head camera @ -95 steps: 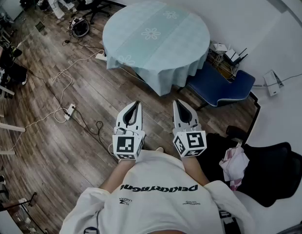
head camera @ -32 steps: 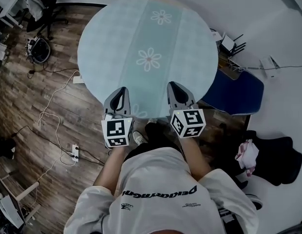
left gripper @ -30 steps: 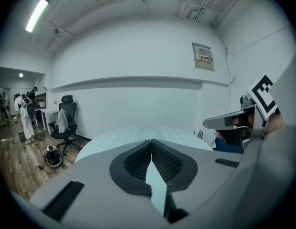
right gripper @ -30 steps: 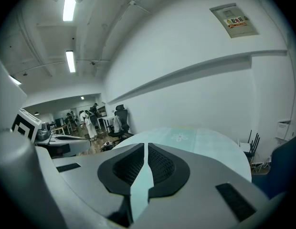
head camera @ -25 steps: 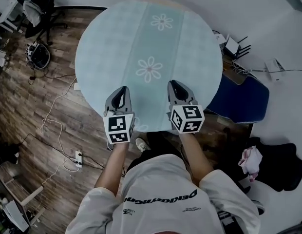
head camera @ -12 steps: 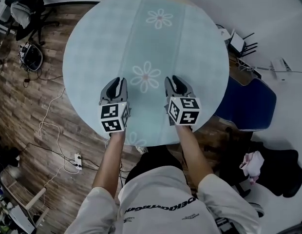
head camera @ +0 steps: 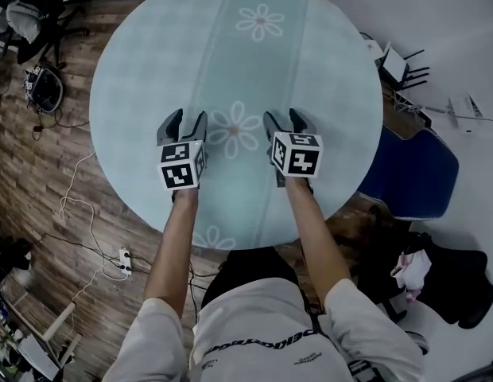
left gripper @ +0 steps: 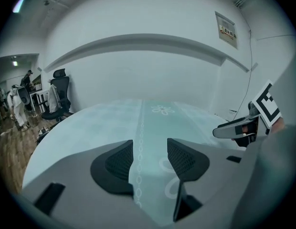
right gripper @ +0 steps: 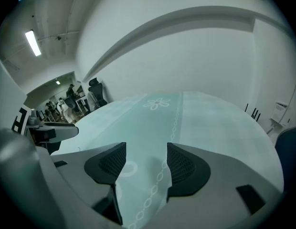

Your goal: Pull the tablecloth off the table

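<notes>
Pale teal round tablecloth point(head camera: 143, 62), white daisy prints, darker centre stripe, lies smooth. Left gripper point(head camera: 187, 120) and right gripper point(head camera: 284, 119): jaws just opened wide, nothing between, apparently just above the cloth.

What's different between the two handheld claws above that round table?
The left gripper sits left of the tablecloth's middle flower; the right gripper sits right of it. The left gripper's marker cube shows a different black-and-white pattern from the right gripper's marker cube. Shared: both point across the cloth, and both sets of jaws have just been opening and stand apart, gripping nothing, with only cloth below them.
</notes>
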